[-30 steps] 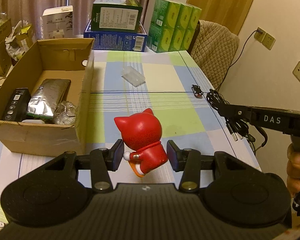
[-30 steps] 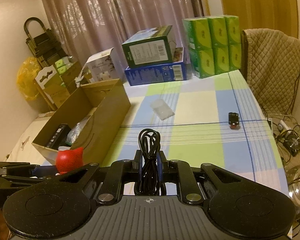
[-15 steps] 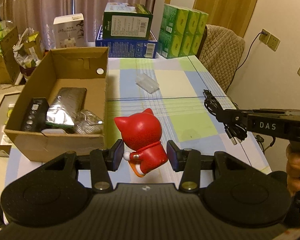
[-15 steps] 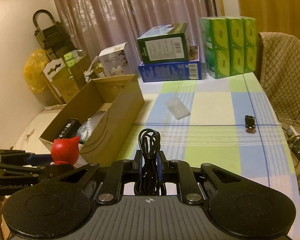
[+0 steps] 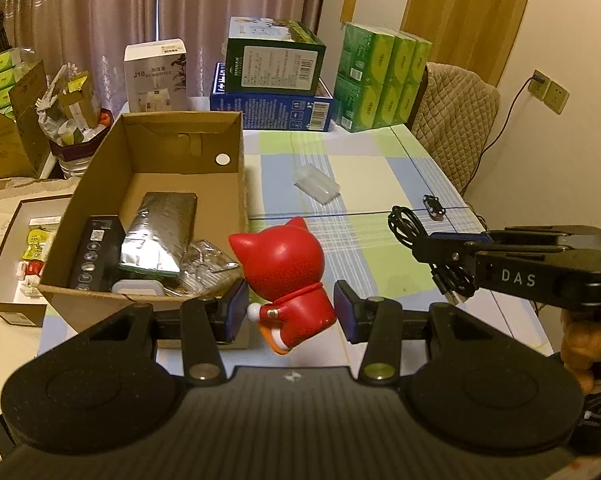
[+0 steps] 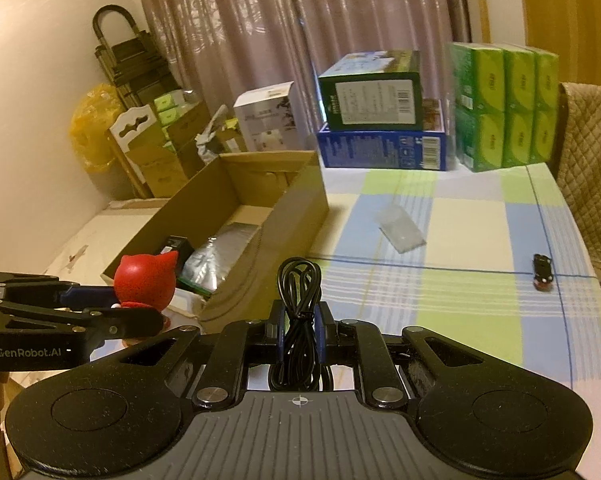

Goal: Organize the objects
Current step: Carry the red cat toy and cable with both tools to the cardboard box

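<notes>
Red cat toy [image 5: 286, 276] sits clamped in left gripper [image 5: 288, 308], held by box [image 5: 236, 184] near corner. Right gripper [image 6: 299, 330] pinches coiled cable [image 6: 299, 304] over table [image 6: 480, 320]. Step: carrying both to box. Next, prob.: move over opening w/ clearance, release.

Both wrist views: shared cardboard box [image 5: 236, 184]

Stacked boxes [image 5: 274, 66], green packs [image 5: 382, 80] (against curtains [image 6: 300, 20])
</notes>
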Demonstrator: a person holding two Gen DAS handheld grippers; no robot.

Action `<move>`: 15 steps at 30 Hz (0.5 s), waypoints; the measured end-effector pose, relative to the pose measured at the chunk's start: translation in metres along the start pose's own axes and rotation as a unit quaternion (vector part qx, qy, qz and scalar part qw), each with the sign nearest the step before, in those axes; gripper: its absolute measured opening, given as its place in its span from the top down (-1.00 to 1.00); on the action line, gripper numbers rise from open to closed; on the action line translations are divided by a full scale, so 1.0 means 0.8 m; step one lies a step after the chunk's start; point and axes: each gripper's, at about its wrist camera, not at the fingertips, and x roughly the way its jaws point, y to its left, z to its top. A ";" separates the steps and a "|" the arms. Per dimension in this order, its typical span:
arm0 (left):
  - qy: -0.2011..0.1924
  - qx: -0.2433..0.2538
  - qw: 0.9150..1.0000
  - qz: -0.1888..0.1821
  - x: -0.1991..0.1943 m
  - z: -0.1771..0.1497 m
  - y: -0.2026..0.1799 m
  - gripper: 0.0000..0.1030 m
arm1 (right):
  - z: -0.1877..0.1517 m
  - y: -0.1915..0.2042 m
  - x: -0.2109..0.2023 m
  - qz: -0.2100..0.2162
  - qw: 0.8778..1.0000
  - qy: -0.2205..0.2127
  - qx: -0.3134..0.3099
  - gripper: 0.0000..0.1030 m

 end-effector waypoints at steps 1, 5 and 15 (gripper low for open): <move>0.000 0.000 1.000 0.001 0.000 0.002 0.003 0.20 | 0.001 0.003 0.002 0.001 1.000 0.000 -0.002 0.78; -0.003 -0.002 1.000 0.008 -0.001 0.009 0.019 0.20 | 0.010 0.013 0.014 0.007 1.000 0.002 -0.010 0.78; -0.005 -0.008 0.999 0.032 -0.002 0.030 0.071 0.20 | 0.033 0.048 0.051 0.034 0.999 0.007 -0.030 0.78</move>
